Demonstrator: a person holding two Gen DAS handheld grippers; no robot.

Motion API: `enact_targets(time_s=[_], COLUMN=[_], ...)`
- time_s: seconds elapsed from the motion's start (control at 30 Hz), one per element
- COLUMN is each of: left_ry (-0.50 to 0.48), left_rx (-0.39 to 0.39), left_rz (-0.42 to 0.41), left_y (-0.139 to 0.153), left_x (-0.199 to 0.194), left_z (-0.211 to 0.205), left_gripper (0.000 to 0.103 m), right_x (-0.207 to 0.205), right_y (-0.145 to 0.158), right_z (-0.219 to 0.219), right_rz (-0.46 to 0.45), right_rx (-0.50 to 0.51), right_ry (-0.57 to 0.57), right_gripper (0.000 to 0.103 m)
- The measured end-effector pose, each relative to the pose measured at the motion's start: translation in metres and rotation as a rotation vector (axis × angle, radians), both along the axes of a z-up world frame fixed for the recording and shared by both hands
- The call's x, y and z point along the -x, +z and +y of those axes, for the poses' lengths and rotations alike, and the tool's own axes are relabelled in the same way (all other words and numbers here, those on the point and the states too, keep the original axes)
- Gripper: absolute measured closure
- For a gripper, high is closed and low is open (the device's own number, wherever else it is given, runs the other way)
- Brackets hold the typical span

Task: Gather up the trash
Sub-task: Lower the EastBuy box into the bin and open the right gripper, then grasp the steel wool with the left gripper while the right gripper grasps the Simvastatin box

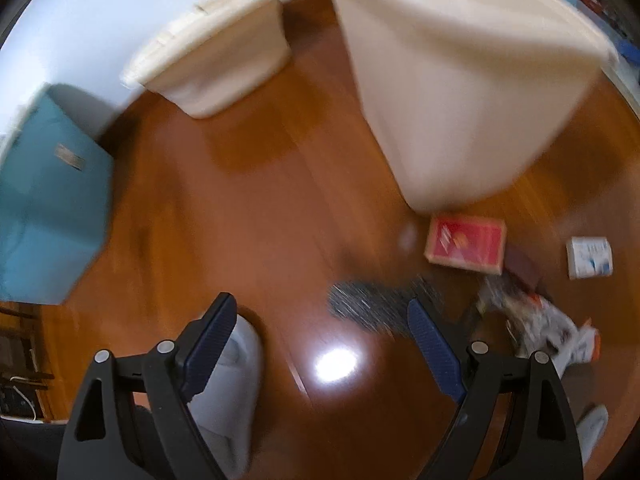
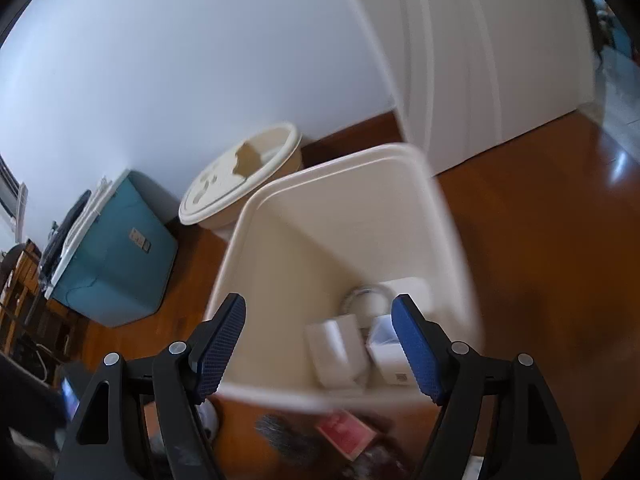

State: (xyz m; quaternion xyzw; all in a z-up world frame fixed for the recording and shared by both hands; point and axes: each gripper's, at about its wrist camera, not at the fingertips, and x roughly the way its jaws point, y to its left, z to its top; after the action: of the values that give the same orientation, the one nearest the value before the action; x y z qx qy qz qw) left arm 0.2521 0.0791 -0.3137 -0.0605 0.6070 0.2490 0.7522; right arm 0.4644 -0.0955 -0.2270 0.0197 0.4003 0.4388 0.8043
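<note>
In the left wrist view my left gripper [image 1: 320, 301] hangs open over the wooden floor, nothing between its pads. Just beyond its right finger lies a dark speckled item [image 1: 370, 305]. Further right are a red box [image 1: 466, 245], a white and blue box [image 1: 590, 258] and crumpled wrappers [image 1: 540, 322]. The tall cream bin [image 1: 460, 100] stands behind them. In the right wrist view my right gripper [image 2: 319, 300] is open above that bin [image 2: 340, 165], holding nothing. Inside the bin lie two white boxes [image 2: 336, 350] and a round white item [image 2: 368, 300].
A second cream bin [image 1: 216, 56] with a lid stands against the wall, and a teal box [image 1: 48, 200] sits to its left. A pale slipper [image 1: 230, 380] is under my left finger. A white door [image 2: 460, 60] lies behind the open bin.
</note>
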Motion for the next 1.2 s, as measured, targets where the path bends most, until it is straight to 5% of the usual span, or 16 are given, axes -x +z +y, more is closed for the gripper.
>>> enact_targets(time_s=[0.13,0.2,0.37,0.47,0.77,0.8,0.93,1.03,1.1,1.2], left_ry=[0.01,0.017,0.012,0.028,0.0,-0.008,0.019,0.084,0.065,-0.042], left_rx=[0.11,0.14,0.153,0.156,0.202,0.218,0.164,0.144,0.145,0.148], left_rz=[0.029,0.046,0.078,0.102,0.1,0.097,0.064,0.09,0.105,0.131], left_y=[-0.03,-0.04,-0.053,-0.06,-0.065,-0.067,-0.067,-0.085,-0.097,-0.113], left_x=[-0.008,-0.012,-0.011,-0.006,-0.008,-0.008,-0.008,-0.005,-0.008,-0.015], left_z=[-0.011,-0.016,-0.025,-0.031,-0.044,-0.047,-0.035,-0.01,-0.003,-0.007], left_gripper=[0.015,0.015,0.015,0.015,0.015,0.015,0.015,0.015,0.015,0.015], right_x=[-0.004,-0.006,0.028,0.038,0.022,0.02,-0.002,-0.005,-0.011,-0.017], right_y=[-0.07,-0.126,-0.205,-0.22,-0.27,-0.274,-0.278,-0.272,-0.261,-0.258], right_z=[-0.07,-0.099,-0.109,-0.091,-0.038,-0.038,-0.052,-0.064,-0.074,-0.091], right_rz=[0.023,0.059,-0.07,-0.226,-0.104,-0.082,0.056,0.065,0.071,0.118], right_rx=[0.245,0.456,0.768,0.872,1.001,1.0,0.931,0.888,0.846,0.785], right_ry=[-0.116,-0.143,0.217,0.358,0.605,0.611,0.555,0.508,0.443,0.373], right_gripper=[0.013,0.013,0.013,0.013,0.012,0.005,0.005,0.018,0.047,0.048])
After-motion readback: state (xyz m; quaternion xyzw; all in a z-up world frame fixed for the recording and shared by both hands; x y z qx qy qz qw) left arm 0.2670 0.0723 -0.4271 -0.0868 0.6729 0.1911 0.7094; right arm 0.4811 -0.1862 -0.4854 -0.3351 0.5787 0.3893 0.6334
